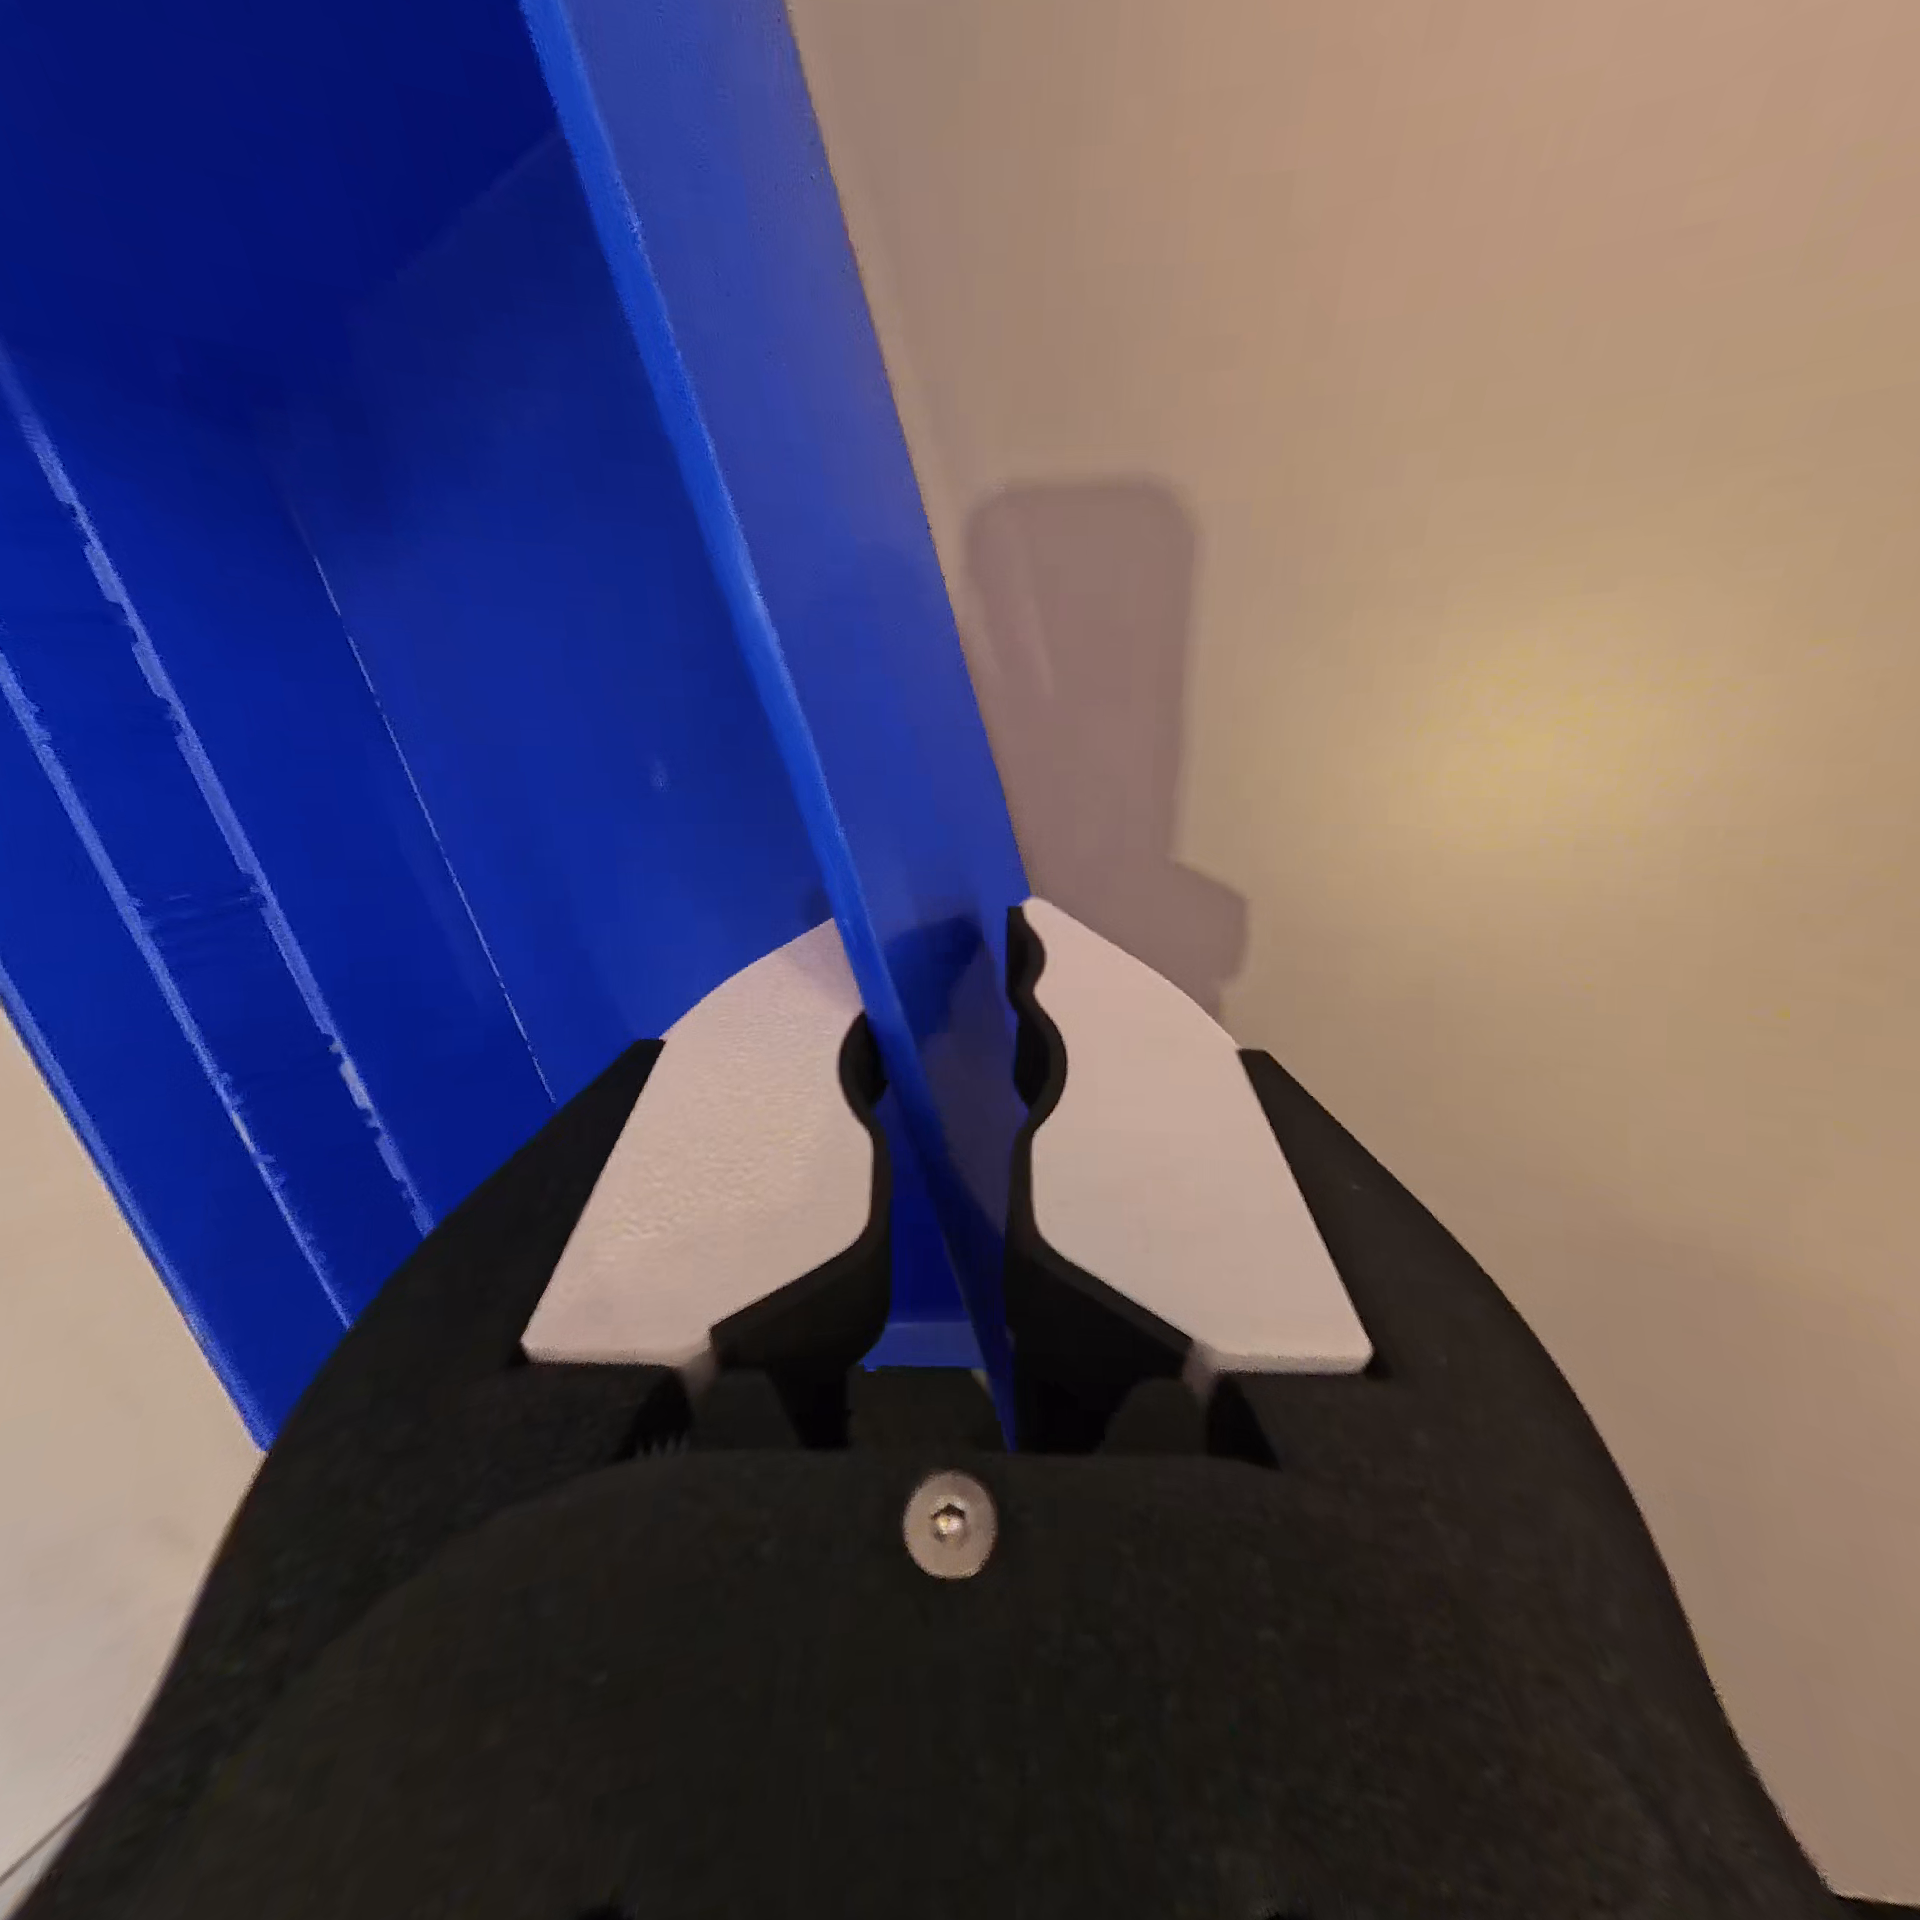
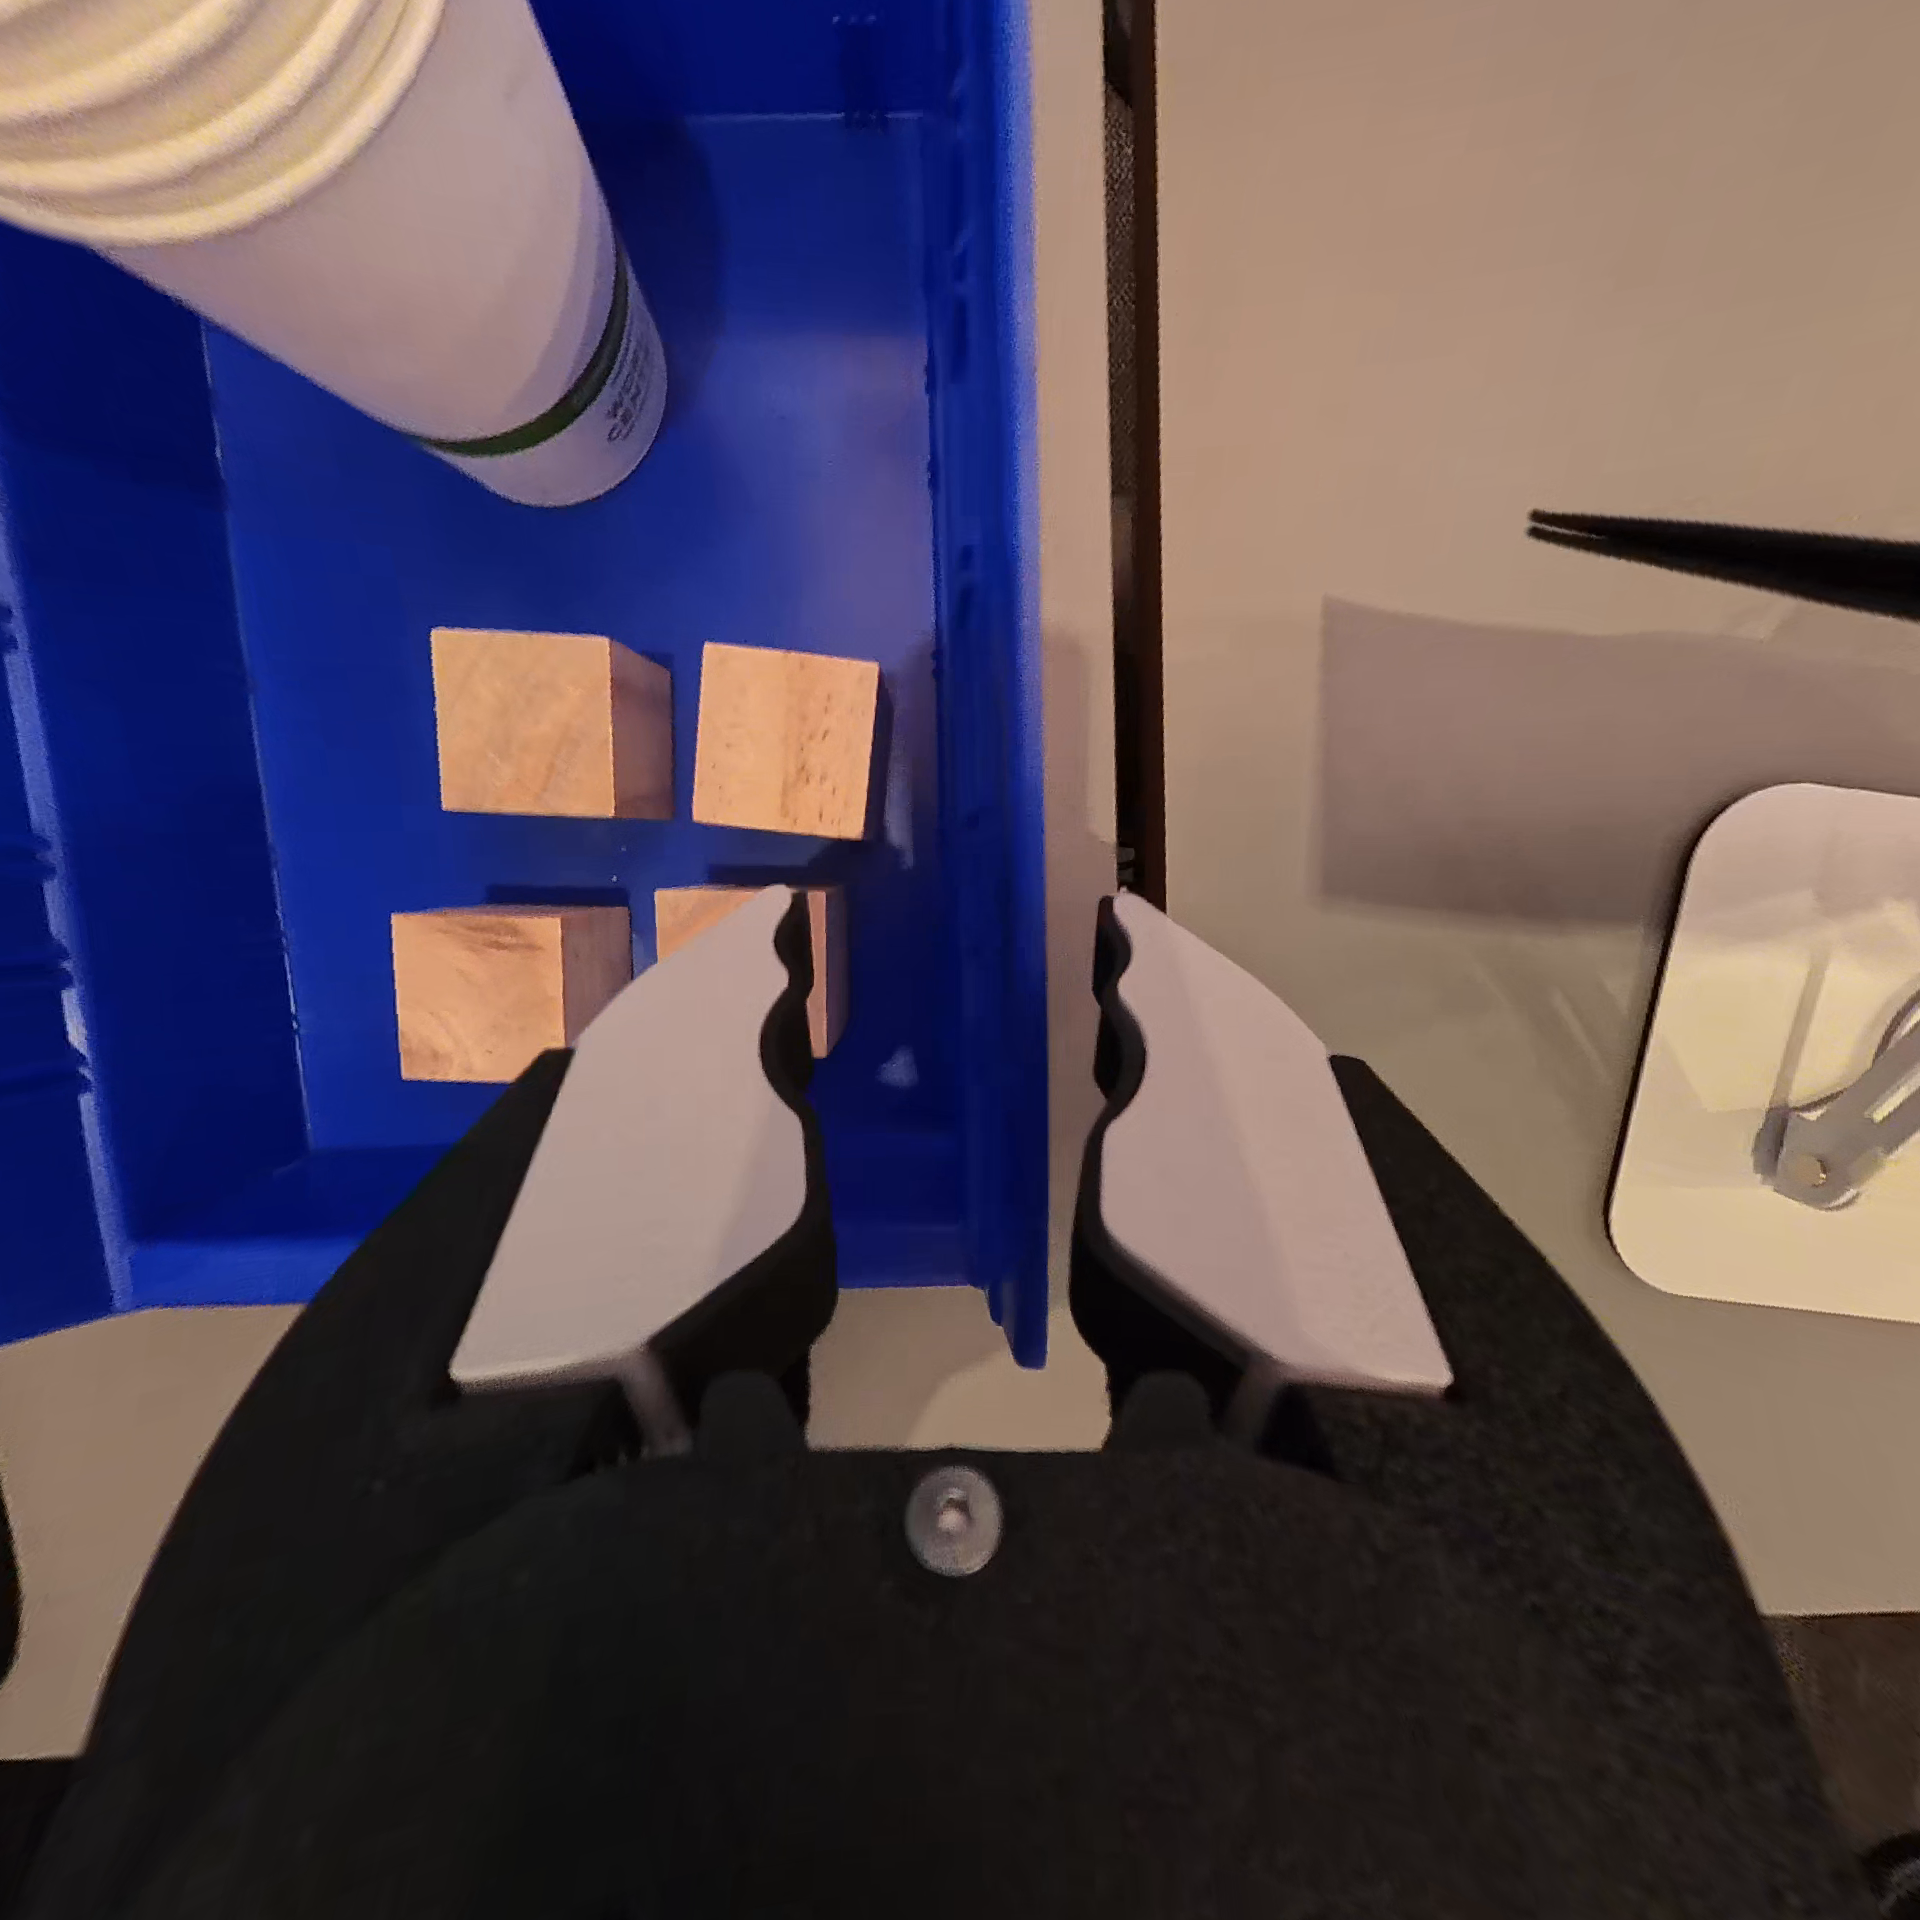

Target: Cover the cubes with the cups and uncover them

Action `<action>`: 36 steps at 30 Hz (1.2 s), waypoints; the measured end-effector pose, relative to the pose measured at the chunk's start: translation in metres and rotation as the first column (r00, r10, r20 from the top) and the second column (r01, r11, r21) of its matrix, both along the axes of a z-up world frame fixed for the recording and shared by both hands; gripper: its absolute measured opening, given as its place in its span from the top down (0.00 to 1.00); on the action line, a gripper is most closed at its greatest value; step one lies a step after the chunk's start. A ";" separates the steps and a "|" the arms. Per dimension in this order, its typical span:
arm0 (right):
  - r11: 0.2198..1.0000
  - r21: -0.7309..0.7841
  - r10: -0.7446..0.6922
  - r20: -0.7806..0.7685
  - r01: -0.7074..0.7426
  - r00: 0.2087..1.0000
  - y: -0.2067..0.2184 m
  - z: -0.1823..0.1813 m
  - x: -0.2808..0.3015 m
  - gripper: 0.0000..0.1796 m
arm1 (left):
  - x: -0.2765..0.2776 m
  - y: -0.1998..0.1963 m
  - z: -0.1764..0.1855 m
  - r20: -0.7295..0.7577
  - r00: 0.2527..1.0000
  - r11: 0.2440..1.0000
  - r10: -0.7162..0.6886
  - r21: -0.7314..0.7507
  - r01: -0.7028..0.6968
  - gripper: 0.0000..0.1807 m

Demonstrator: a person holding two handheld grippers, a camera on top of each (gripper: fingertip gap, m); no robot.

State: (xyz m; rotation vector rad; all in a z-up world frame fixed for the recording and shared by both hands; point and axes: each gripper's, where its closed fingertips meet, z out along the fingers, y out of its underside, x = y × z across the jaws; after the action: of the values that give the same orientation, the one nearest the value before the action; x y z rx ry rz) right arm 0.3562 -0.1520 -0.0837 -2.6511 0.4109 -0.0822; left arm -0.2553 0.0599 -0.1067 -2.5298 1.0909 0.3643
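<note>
Several wooden cubes [image 2: 540, 722] sit on the floor of a blue bin [image 2: 987, 520] in the right wrist view. One cube [image 2: 826, 966] is partly hidden behind my right gripper's left finger. A stack of white paper cups [image 2: 395, 229] leans inside the bin at the upper left. My right gripper [image 2: 951, 899] is open and straddles the bin's right wall without touching it. In the left wrist view my left gripper [image 1: 925, 925] is shut on the side wall of the blue bin [image 1: 416, 623], whose inside shows no cubes or cups.
A white square plate with a metal part [image 2: 1766, 1039] lies on the grey table to the right of the bin. A thin black pointed tool [image 2: 1714, 551] reaches in from the right edge. A dark seam [image 2: 1132, 416] runs beside the bin.
</note>
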 end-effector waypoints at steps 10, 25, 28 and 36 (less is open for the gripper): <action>0.982 -0.180 -0.051 0.024 0.054 0.998 0.016 -0.018 0.005 0.75 | 0.078 -0.051 -0.008 -0.028 0.990 0.988 -0.138 -0.080 0.136 0.81; 0.981 -0.171 -0.105 -0.059 0.094 0.993 0.051 -0.038 0.017 0.78 | 0.147 -0.076 0.048 0.319 0.900 0.954 -0.298 0.072 0.290 0.68; 0.977 -0.190 -0.112 -0.075 0.097 0.991 0.054 -0.040 0.020 0.83 | 0.136 -0.081 0.068 0.350 0.872 0.940 -0.342 0.137 0.314 0.67; 0.981 -0.186 -0.112 -0.276 0.062 0.954 0.051 -0.046 0.013 0.95 | 0.038 -0.099 0.087 0.453 0.829 0.943 -0.328 0.216 0.254 0.73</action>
State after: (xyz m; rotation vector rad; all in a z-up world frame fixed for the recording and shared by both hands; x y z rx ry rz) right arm 0.3696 -0.1006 -0.1293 -2.8258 0.6426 0.2527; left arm -0.2172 -0.0394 -0.0192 -2.1042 1.1644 -0.2574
